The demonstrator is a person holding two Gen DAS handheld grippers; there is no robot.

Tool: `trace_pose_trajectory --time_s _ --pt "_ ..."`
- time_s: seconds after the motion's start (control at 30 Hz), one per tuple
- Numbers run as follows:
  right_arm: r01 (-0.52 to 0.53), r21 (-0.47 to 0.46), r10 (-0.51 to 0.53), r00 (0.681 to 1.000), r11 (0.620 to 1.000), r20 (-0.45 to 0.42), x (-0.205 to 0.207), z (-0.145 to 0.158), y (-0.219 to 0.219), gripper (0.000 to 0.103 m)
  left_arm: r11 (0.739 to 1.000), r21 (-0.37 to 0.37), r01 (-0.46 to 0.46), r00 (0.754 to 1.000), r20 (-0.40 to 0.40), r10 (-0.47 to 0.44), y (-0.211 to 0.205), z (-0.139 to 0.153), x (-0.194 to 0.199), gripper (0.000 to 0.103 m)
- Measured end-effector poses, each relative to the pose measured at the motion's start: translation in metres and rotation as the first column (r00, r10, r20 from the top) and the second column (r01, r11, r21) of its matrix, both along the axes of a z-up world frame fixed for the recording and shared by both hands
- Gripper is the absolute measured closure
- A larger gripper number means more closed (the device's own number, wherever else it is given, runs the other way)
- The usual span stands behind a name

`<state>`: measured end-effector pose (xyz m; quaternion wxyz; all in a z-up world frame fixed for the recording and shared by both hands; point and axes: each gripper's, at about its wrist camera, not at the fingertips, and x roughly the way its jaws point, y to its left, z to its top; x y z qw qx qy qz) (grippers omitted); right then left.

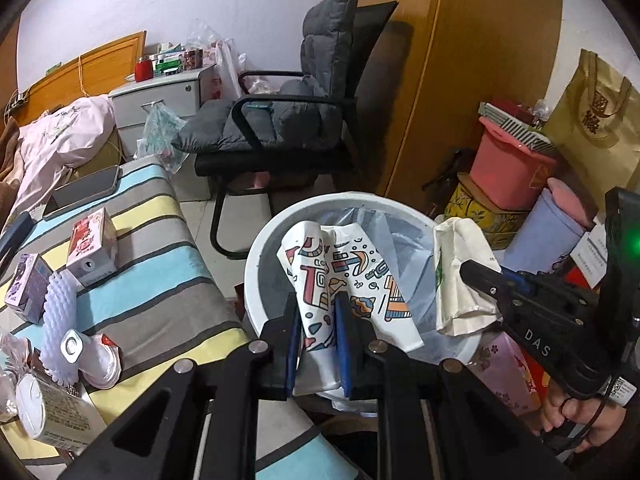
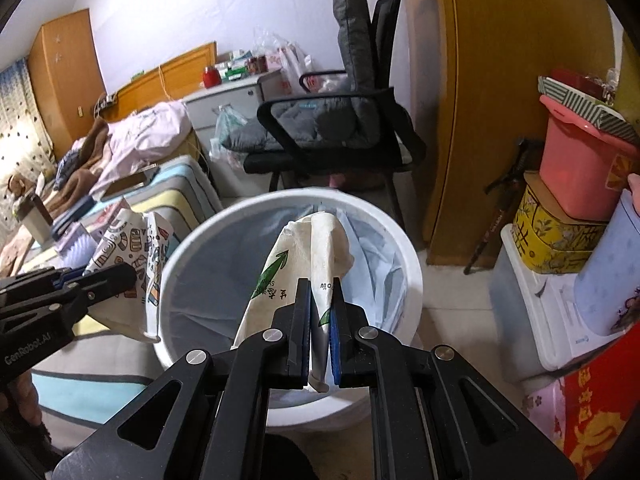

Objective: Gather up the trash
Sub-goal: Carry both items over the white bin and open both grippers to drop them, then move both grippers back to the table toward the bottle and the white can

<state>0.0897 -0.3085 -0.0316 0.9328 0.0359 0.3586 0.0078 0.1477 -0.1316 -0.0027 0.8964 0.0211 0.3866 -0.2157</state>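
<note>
My left gripper (image 1: 319,300) is shut on a crushed white paper cup with colourful patterns (image 1: 340,276), held over the white trash bin (image 1: 260,248) lined with a pale blue bag. My right gripper (image 2: 320,284) is shut on a crumpled cream paper cup with a green arrow print (image 2: 304,248), held over the same bin (image 2: 180,264). The right gripper (image 1: 470,270) and its cream cup (image 1: 456,276) show at the bin's right in the left wrist view. The left gripper (image 2: 128,274) and patterned cup (image 2: 132,248) show at the bin's left in the right wrist view.
A striped table (image 1: 160,280) on the left holds milk cartons (image 1: 90,246), a white wavy piece (image 1: 60,320), a can (image 1: 48,412) and a phone (image 1: 84,190). A black chair (image 1: 296,120) stands behind the bin. Stacked boxes and tubs (image 1: 512,168) stand at the right.
</note>
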Motion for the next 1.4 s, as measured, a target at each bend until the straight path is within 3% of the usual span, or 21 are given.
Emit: trace_pose_trajectory --time_s 0.3,0.37,0.4,0.43,0.47,0.53,0.97,1.2,1.4 --pt "0.001 -0.043 -0.002 1.0 0.999 -0.015 0.004 -0.001 0.002 0.087 1.0 0.001 -0.027 1.0 -0.006 0.027 0.006 -0.002 0.002 0.082" --pt "0.006 -0.045 -0.006 1.0 0.999 -0.01 0.004 0.0 0.002 0.083 0.999 -0.002 -0.035 0.999 -0.005 0.035 0.009 -0.001 0.001 0.076" --pt "0.006 -0.045 -0.006 1.0 0.999 -0.008 0.003 0.001 0.002 0.077 0.999 -0.005 -0.038 0.999 -0.001 0.038 0.012 0.0 0.0 0.067" --pt "0.009 -0.044 -0.009 1.0 0.999 -0.004 0.002 0.002 0.002 0.069 0.999 -0.007 -0.042 0.999 0.002 0.042 0.014 0.001 -0.001 0.052" --pt "0.012 -0.041 -0.012 1.0 0.999 -0.001 0.002 0.002 0.002 0.066 0.999 -0.011 -0.049 0.999 0.004 0.049 0.016 0.002 -0.002 0.047" --pt "0.004 -0.034 -0.004 1.0 0.999 0.006 0.0 0.004 0.004 0.058 0.998 -0.029 -0.055 0.998 0.008 0.055 0.022 0.006 -0.006 0.046" --pt "-0.066 -0.024 0.068 0.995 0.998 0.071 -0.018 0.018 0.04 0.056 0.985 -0.032 -0.168 0.983 0.075 0.17 0.074 0.024 -0.038 0.043" --pt "-0.12 -0.025 0.122 0.988 0.992 0.093 -0.024 0.023 0.066 0.055 0.97 -0.044 -0.238 0.966 0.094 0.241 0.109 0.028 -0.055 0.041" --pt "-0.194 0.001 0.193 0.976 0.981 0.102 -0.029 0.019 0.094 0.048 0.945 -0.037 -0.324 0.938 0.118 0.326 0.154 0.026 -0.075 0.035"
